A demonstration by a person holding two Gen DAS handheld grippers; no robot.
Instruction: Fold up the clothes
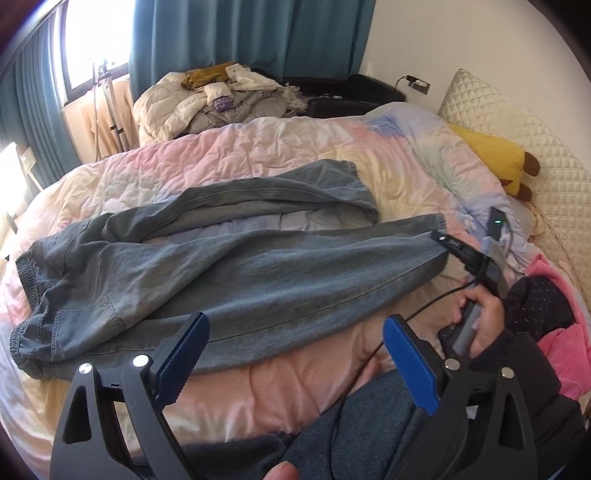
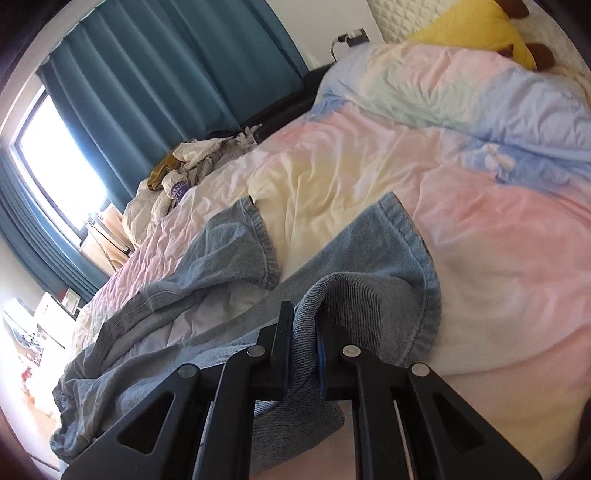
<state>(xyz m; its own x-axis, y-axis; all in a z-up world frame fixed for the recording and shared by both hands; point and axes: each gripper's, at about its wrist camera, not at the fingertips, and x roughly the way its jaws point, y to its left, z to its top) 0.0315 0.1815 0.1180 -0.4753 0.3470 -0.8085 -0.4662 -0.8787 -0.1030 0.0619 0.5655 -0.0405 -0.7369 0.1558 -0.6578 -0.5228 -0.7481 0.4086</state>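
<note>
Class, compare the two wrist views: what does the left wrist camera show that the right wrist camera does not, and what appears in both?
Only the left wrist view shows the open left gripper, the person's right hand and the waistband of the jeans. Only the right wrist view shows the right gripper shut on a fold of denim near the hem. Both show the jeans, the pastel quilt, the yellow plush toy and the teal curtains.

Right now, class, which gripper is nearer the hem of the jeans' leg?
Right. The right gripper is clamped on the jeans beside that hem; the left gripper is open, near the waist end.
</note>
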